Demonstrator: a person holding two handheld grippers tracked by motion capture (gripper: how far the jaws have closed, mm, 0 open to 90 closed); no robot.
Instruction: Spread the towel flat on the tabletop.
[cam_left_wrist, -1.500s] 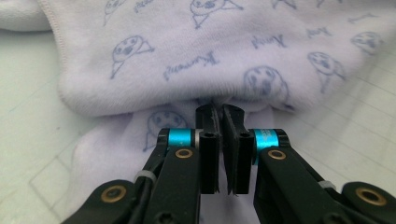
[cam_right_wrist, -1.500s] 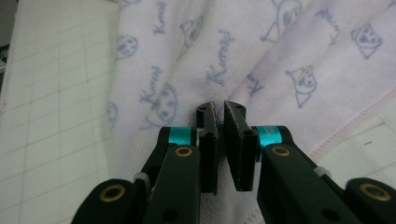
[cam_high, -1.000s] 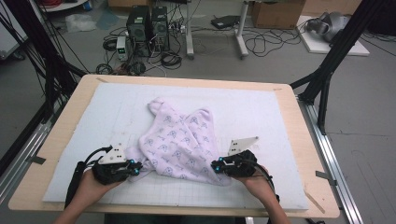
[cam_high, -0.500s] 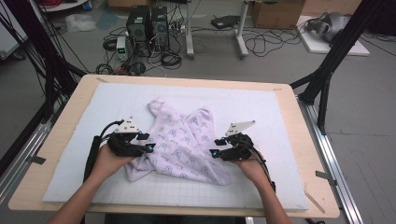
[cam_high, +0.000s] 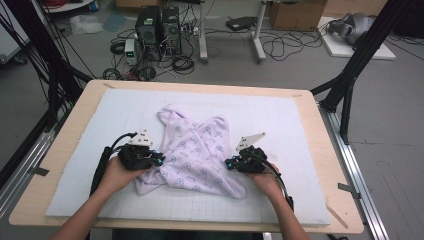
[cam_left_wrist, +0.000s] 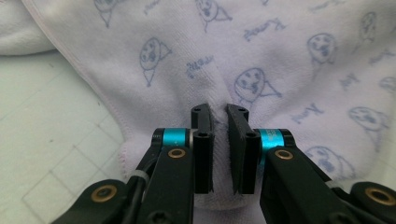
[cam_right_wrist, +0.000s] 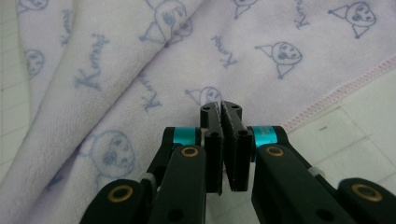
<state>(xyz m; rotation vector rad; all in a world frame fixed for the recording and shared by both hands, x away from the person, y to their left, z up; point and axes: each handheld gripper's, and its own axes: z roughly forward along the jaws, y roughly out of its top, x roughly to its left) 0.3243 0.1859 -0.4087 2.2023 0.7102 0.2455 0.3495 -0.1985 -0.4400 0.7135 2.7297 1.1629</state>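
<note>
A pale lilac cloth printed with small faces and script lies crumpled in the middle of the white mat. My left gripper is at the cloth's left edge. In the left gripper view its jaws have just closed, pinching a raised fold of the cloth between the pads. My right gripper is at the cloth's right side. In the right gripper view its jaws have just closed until the pads nearly meet, nipping the cloth close to its stitched hem.
The mat covers most of a wooden table. A person's forearms come in from the near edge. Beyond the far edge, computer boxes and cables lie on the floor. Black frame legs stand at the right.
Both grippers have moved away from the near edge and inward onto the cloth. The cloth's lower part is more gathered between them. Their jaws stood wider half a second ago.
</note>
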